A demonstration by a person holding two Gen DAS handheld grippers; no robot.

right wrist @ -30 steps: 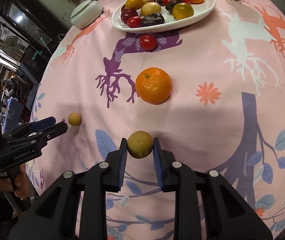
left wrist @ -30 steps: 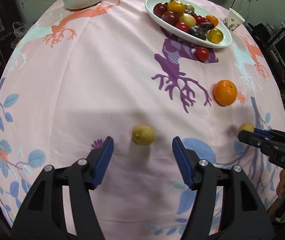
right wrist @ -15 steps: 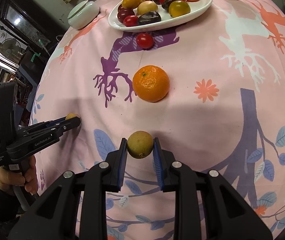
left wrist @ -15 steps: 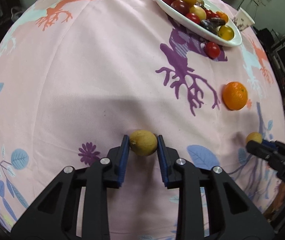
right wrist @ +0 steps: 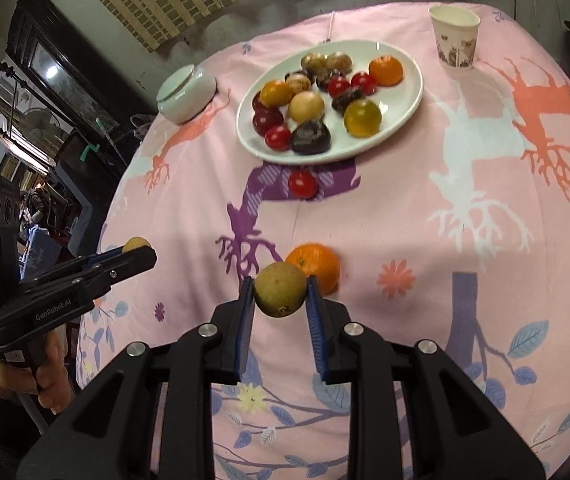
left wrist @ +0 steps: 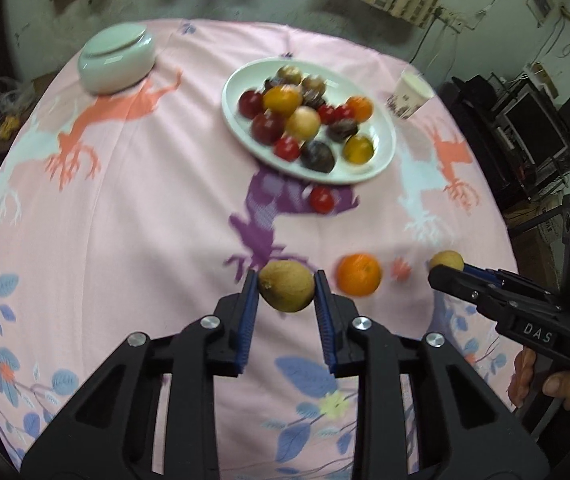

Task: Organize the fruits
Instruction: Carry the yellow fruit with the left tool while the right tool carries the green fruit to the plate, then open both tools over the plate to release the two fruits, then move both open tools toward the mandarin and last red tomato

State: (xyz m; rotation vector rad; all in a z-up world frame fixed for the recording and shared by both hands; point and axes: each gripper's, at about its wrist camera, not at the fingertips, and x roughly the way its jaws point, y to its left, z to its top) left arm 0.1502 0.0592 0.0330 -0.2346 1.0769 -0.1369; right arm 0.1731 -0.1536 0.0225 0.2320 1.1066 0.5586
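My left gripper is shut on a small brown-yellow fruit, held above the pink cloth. My right gripper is shut on a second brown-yellow fruit, also off the cloth. Each gripper shows in the other's view: the right gripper at the right edge, the left gripper at the left edge. An orange lies on the cloth just beyond my right fingers. A red tomato sits just in front of the white oval plate, which holds several mixed fruits.
A pale lidded bowl stands at the table's far left. A paper cup stands at the far right beyond the plate. The table's edge drops off to dark furniture on both sides. A hand grips the left tool's handle.
The left gripper closed on the fruit that lay between its open fingers, then lifted it. The right gripper, with its fruit, rose too. Both views now take in more of the table.
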